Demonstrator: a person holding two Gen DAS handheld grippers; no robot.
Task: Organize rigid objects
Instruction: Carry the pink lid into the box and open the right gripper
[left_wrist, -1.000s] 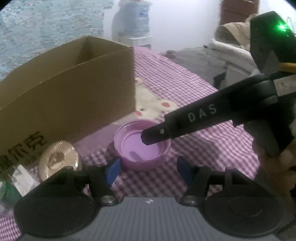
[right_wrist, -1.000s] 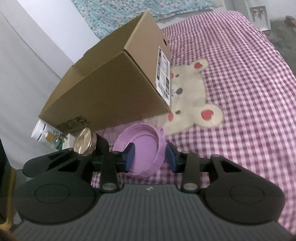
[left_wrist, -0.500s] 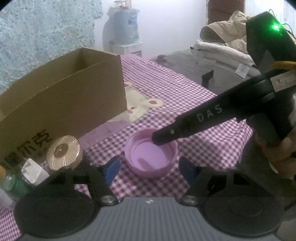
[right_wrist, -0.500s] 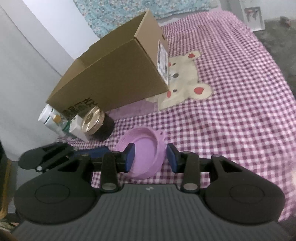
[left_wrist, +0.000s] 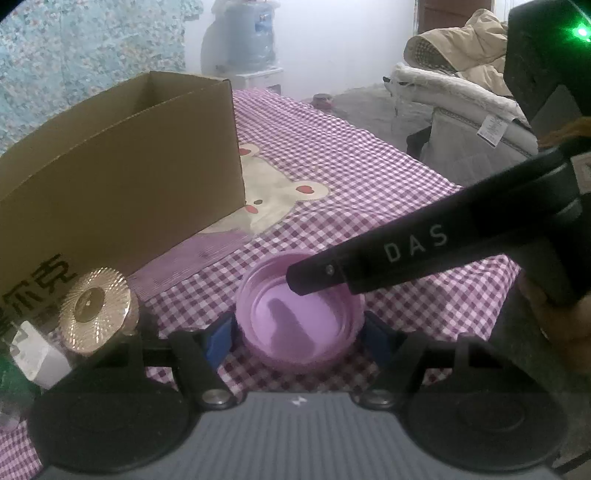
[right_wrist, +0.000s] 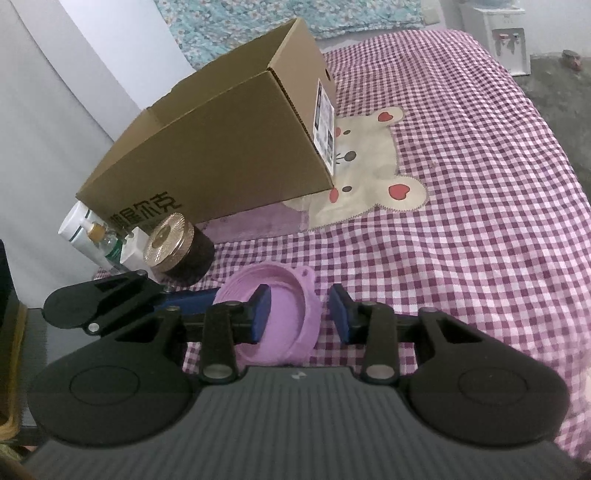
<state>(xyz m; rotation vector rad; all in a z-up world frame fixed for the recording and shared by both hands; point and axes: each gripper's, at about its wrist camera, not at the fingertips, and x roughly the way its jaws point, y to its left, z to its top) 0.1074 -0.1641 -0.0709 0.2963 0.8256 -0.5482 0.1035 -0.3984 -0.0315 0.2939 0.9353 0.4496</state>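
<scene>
Checked cloth clear rightward | box beside lid

the cardboard box stands on the checked cloth. before its near wall sits the lid. left of the lid, by the box's near left corner, stands the jar; bottles lie left of the jar.

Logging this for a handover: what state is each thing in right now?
Box: upright, top open.
Jar: upright, gold cap on.
Purple lid: hollow side up, on the cloth.
Left gripper: open, just widening, astride the lid.
Right gripper: open, just closing, astride the lid's rim.
</scene>
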